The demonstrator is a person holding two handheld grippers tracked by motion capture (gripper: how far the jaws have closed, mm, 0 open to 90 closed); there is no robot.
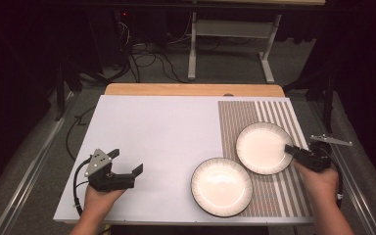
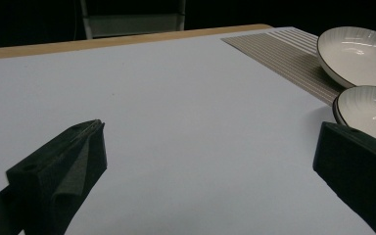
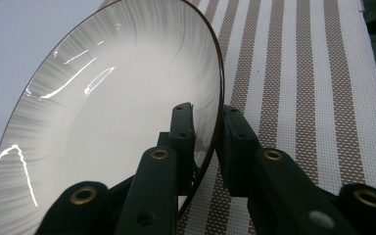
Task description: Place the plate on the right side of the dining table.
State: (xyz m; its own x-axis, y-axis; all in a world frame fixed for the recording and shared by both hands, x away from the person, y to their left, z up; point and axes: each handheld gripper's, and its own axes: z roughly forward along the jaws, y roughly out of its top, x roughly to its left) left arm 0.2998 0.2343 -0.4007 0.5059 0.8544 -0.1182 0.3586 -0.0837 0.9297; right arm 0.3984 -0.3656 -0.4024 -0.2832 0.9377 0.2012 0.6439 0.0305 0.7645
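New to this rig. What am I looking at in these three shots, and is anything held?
There is no robot arm: a person holds a two-jaw tool in each hand at a table. The high view looks down from above the person's side. The other two come from cameras riding on each gripper, looking along its black jaws.

On the white table lies a striped mat with two white dark-rimmed plates: the near plate half on it, the far plate further back.

The left gripper hangs over bare table with its jaws wide open, holding nothing. The right gripper has its jaws on either side of the far plate's rim, one inside, one outside; a small gap shows, so I wouldn't call it clamped.
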